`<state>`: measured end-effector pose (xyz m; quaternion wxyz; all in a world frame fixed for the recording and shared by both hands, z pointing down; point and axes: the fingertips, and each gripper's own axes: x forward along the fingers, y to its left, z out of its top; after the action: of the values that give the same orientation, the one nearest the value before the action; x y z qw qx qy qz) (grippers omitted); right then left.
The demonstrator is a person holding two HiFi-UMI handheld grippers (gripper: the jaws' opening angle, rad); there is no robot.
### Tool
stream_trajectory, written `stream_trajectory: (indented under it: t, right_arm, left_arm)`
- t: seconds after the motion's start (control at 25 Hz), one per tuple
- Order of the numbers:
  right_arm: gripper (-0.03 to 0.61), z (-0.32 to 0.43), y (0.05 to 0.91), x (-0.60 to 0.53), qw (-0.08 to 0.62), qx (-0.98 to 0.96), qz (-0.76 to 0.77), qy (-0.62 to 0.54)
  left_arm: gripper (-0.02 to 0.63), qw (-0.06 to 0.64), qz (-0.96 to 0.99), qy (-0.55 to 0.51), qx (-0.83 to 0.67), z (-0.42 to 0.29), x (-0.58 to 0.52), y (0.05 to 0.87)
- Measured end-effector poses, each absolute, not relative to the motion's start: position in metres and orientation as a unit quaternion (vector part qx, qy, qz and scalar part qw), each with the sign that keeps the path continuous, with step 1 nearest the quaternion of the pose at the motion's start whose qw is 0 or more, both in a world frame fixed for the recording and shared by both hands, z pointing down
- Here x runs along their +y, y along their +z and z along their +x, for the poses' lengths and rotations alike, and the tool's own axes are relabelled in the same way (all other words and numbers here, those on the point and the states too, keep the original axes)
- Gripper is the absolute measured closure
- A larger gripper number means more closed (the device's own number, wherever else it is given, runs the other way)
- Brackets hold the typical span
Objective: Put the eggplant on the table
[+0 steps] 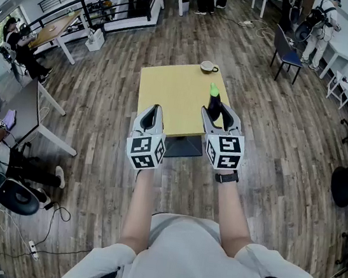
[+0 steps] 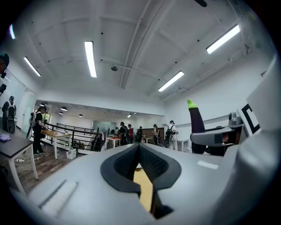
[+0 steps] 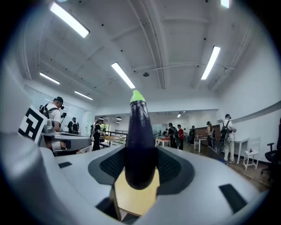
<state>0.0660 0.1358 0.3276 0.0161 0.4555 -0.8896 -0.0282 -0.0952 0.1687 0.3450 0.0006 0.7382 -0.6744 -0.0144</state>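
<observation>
The right gripper (image 1: 220,111) has its fingers (image 3: 174,169) spread fairly wide and pinching the eggplant (image 3: 139,140) from both sides, with the dark ribbed pads pressed against its lower body. The left gripper (image 1: 152,110) sits just to the left of it at about the same level; its pads (image 2: 154,165) are pressed together at the tips, with nothing between them, and only a slit of yellow tabletop shows through lower down.

The eggplant stands upright in the right gripper's pinch. It is long, glossy and deep purple, almost black, with a bright green cap at the top and a rounded lower end hanging below the pads. In the head view it lies over the near right part of the yellow table (image 1: 171,88); whether its lower end touches the top cannot be told. A cup (image 1: 208,67) stands at the table's far edge, well apart from the eggplant
</observation>
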Motion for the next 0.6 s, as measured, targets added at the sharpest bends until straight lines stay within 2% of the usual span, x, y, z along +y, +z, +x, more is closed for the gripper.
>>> stream_trajectory:
  t: [0.24, 0.6]
  right_arm:
    - [0.368, 0.069, 0.333, 0.126, 0.02, -0.9, 0.433, -0.041]
    - [0.368, 0.042, 0.365, 0.076, 0.039, -0.911, 0.409, -0.02]
  left_arm:
    - [0.603, -0.003, 0.752, -0.005, -0.659, -0.075, 0.165, 0.357]
    - [0.603, 0.017, 0.751, -0.015, -0.66, -0.094, 0.103, 0.379]
